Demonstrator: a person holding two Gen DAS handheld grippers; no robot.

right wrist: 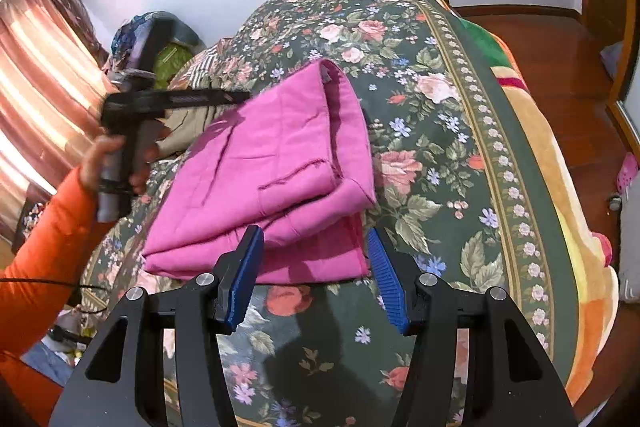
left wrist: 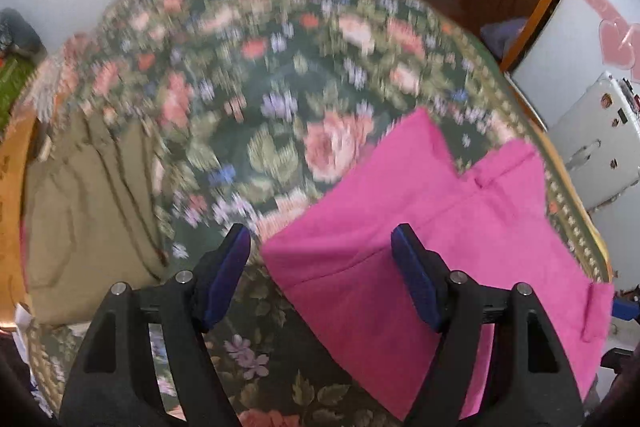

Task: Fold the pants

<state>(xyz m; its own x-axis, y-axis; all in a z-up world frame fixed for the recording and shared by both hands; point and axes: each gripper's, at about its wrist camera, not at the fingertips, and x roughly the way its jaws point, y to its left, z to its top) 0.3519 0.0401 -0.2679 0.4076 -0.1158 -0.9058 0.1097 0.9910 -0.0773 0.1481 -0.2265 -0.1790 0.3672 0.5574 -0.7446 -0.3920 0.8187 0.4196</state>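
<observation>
The pink pants (right wrist: 276, 171) lie folded in a stack on the floral bedspread (right wrist: 432, 155). In the left wrist view the pink pants (left wrist: 432, 239) lie to the right and partly under the gripper. My left gripper (left wrist: 320, 247) is open and empty, above the pants' left edge; it also shows in the right wrist view (right wrist: 224, 97), held in a hand beyond the pants. My right gripper (right wrist: 314, 247) is open and empty, its fingertips straddling the pants' near edge.
Olive-brown pants (left wrist: 88, 211) lie on the bed to the left. A person's orange-sleeved arm (right wrist: 44, 247) reaches in from the left. Curtains (right wrist: 36, 75) hang at left. A wooden floor (right wrist: 576, 79) and a white appliance (left wrist: 596, 143) lie to the right.
</observation>
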